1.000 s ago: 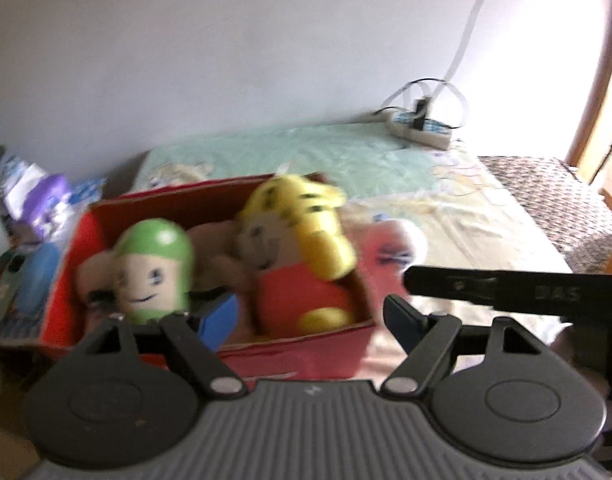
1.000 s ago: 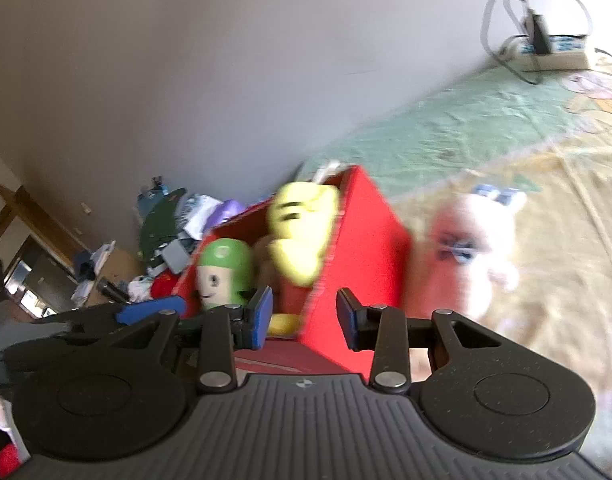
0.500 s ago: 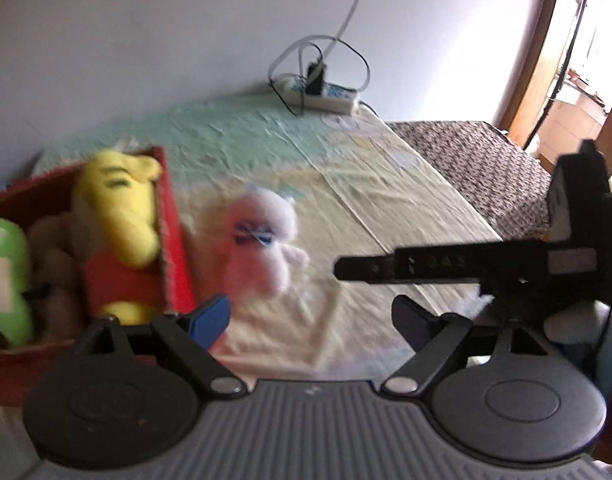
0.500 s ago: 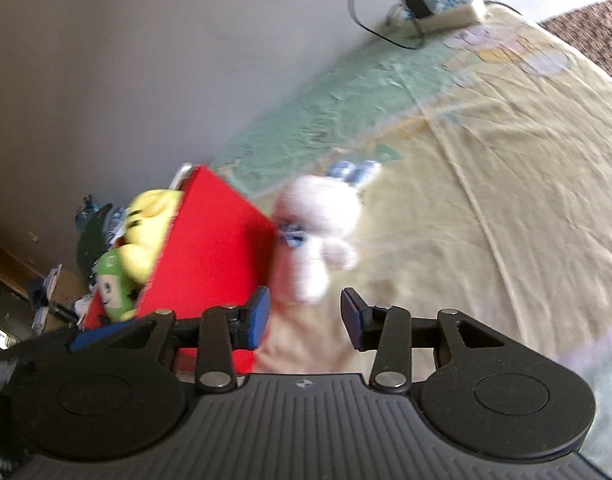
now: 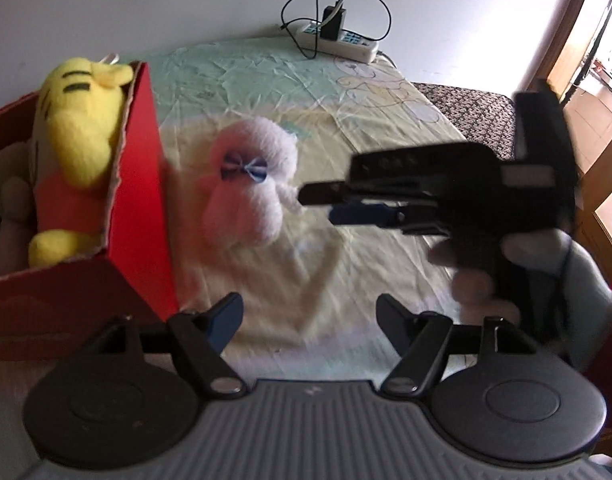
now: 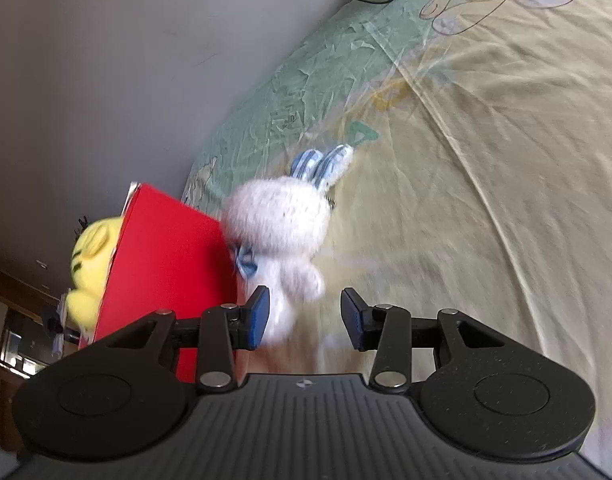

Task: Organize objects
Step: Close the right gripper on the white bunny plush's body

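White bunny toy (image 6: 279, 236): lying on the yellow-green bedsheet (image 6: 486, 160), just beside the red box (image 6: 165, 248), outside it; blurred, perhaps touching the box wall.
Red box: open top, holding a yellow plush (image 5: 79, 128) leaning on its right wall.
Left gripper (image 5: 308, 320): closing, nothing between the jaws, poised above bare sheet short of the bunny.
Right gripper (image 6: 303, 316): spread apart, pinching nothing; left pad just beside the bunny's lower body.
Power strip (image 5: 338, 40): far end of the bed, by the wall.
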`<state>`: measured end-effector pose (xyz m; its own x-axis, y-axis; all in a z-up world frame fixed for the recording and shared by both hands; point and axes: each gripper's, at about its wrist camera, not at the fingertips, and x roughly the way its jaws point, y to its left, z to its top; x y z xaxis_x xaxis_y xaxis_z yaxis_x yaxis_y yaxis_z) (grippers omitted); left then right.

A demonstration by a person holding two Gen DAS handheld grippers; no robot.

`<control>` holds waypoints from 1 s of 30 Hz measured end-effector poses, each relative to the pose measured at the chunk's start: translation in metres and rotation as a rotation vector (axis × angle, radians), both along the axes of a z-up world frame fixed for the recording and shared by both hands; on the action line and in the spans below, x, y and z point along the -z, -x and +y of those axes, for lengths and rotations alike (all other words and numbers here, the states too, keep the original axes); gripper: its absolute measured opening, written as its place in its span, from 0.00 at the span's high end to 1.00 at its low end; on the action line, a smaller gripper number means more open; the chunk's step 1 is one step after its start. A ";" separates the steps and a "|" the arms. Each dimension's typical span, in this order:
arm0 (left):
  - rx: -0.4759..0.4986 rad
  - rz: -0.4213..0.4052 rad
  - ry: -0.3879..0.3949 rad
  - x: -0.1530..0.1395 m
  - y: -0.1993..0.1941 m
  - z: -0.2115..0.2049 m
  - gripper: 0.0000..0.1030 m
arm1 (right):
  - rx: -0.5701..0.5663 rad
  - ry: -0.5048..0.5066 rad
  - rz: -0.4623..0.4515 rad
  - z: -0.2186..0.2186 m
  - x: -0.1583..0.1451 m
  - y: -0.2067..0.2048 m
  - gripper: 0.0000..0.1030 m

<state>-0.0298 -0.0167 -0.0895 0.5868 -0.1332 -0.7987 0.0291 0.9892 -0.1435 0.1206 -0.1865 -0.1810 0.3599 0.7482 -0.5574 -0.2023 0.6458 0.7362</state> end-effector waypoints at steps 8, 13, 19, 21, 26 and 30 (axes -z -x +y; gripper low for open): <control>-0.044 0.010 -0.011 -0.002 0.001 0.005 0.28 | -0.048 -0.084 0.032 0.017 0.012 -0.016 0.84; -0.047 0.007 -0.006 -0.003 -0.004 0.006 0.28 | -0.074 -0.063 -0.010 0.013 0.003 -0.010 0.91; 0.006 -0.008 0.007 -0.011 -0.008 0.003 0.27 | -0.100 -0.079 -0.006 -0.014 -0.004 0.010 0.92; 0.033 -0.016 0.015 -0.013 -0.007 0.002 0.25 | -0.104 -0.075 -0.008 -0.026 -0.007 0.020 0.92; 0.069 -0.010 0.069 -0.012 -0.010 0.005 0.25 | -0.103 -0.029 0.014 -0.057 -0.007 0.043 0.91; 0.078 0.004 0.119 -0.007 -0.019 0.005 0.25 | -0.072 -0.011 0.035 -0.080 -0.007 0.055 0.91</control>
<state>-0.0109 -0.0113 -0.0825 0.5676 -0.2721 -0.7771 0.1043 0.9600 -0.2599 0.0651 -0.2662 -0.1743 0.2855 0.7778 -0.5599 -0.2220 0.6220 0.7509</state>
